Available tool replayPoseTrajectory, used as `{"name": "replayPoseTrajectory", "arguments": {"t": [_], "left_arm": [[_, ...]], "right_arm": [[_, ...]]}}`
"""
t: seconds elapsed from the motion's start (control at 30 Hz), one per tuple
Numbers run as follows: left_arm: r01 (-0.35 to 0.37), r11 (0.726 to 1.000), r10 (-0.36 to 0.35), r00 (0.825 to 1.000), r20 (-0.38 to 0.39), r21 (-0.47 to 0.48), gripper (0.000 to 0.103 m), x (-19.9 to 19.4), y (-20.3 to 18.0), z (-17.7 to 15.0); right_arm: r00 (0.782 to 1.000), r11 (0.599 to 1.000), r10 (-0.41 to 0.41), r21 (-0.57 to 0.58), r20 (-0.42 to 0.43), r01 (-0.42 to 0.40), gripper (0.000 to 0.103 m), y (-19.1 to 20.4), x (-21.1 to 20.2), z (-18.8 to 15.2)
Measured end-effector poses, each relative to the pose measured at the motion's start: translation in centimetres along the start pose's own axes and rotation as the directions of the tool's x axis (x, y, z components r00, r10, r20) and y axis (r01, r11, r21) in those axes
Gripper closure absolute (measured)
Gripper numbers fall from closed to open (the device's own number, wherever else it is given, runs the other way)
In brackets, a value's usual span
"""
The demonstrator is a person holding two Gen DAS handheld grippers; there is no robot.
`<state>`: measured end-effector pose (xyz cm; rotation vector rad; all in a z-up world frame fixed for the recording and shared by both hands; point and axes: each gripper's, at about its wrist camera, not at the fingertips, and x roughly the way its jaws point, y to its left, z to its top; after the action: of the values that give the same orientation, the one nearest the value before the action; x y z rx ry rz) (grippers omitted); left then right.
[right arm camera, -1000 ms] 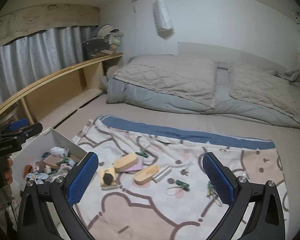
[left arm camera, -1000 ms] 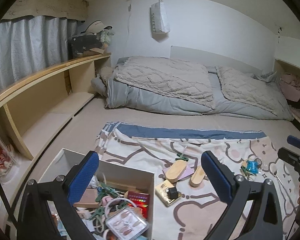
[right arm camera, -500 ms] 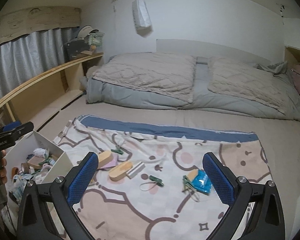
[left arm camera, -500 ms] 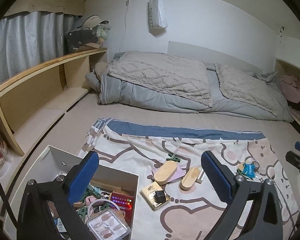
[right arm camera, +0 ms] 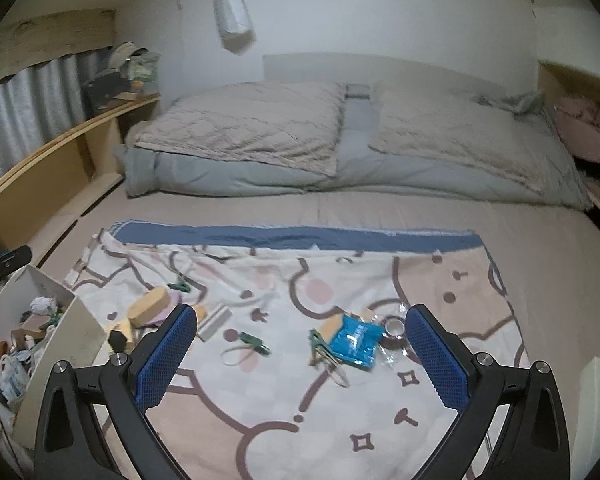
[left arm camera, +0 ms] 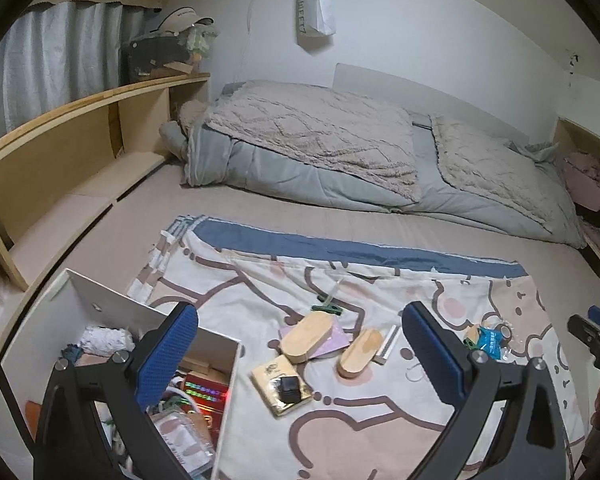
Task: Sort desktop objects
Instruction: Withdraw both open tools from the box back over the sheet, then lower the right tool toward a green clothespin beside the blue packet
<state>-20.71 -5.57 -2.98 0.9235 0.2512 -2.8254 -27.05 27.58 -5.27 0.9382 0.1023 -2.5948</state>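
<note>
Both grippers hang empty with their blue-padded fingers spread wide: the left gripper (left arm camera: 300, 354) over the near edge of the open white storage box (left arm camera: 100, 300), the right gripper (right arm camera: 302, 354) above the patterned cream-and-pink cloth (right arm camera: 300, 400). Loose items lie on that cloth. Two oval wooden blocks (left arm camera: 308, 334) sit side by side near the middle, one resting on a pink card. Just before them lies one tan card carrying a small black cube (left arm camera: 290, 386). To the right lie one blue foil packet (right arm camera: 354, 340), one roll of clear tape (right arm camera: 394, 326), and three green clips (right arm camera: 254, 340) scattered about. The box, left of the cloth, is full of mixed small things. Beyond lie two beige quilted pillows (right arm camera: 252, 128) on grey bedding.
</note>
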Motion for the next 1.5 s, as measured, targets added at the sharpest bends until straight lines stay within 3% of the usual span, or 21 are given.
{"name": "replayPoseTrajectory", "arguments": {"t": [0.4, 0.53, 0.73, 0.97, 1.1, 1.23, 1.5], "left_arm": [[0.033, 0.999, -0.031, 0.999, -0.033, 0.039, 0.0, 2.3, -2.3, -0.8], [0.029, 0.997, -0.026, 0.999, -0.046, 0.069, 0.0, 3.3, -2.9, -1.4], [0.052, 0.994, -0.046, 0.997, -0.069, 0.097, 0.0, 4.3, -3.9, -2.1], [0.07, 0.985, -0.058, 0.995, -0.081, 0.156, 0.0, 5.0, -5.2, -2.9], [0.075, 0.979, -0.06, 0.994, -0.087, 0.189, 0.0, 5.4, -5.8, -3.5], [0.096, 0.971, -0.074, 0.992, -0.107, 0.218, 0.0, 6.1, -6.5, -4.2], [0.119, 0.959, -0.087, 0.988, -0.131, 0.258, 0.0, 7.1, -8.0, -5.3]], "right_arm": [[0.991, 0.989, -0.081, 0.113, -0.11, 0.094, 0.002, -4.7, 4.9, -1.4], [0.984, 0.987, -0.093, 0.117, -0.153, 0.111, 0.039, -5.1, 6.6, -1.9], [0.975, 0.984, -0.076, 0.145, -0.207, 0.108, 0.071, -4.9, 9.4, -2.2], [0.963, 0.989, -0.036, 0.132, -0.267, 0.074, 0.082, -4.1, 12.7, -2.3], [0.946, 0.982, 0.006, 0.181, -0.324, 0.056, 0.089, -4.4, 14.9, -2.9], [0.93, 0.981, 0.011, 0.182, -0.368, 0.06, 0.089, -4.4, 16.9, -3.6], [0.918, 0.977, 0.034, 0.208, -0.395, 0.054, 0.089, -4.9, 19.5, -4.6]]}}
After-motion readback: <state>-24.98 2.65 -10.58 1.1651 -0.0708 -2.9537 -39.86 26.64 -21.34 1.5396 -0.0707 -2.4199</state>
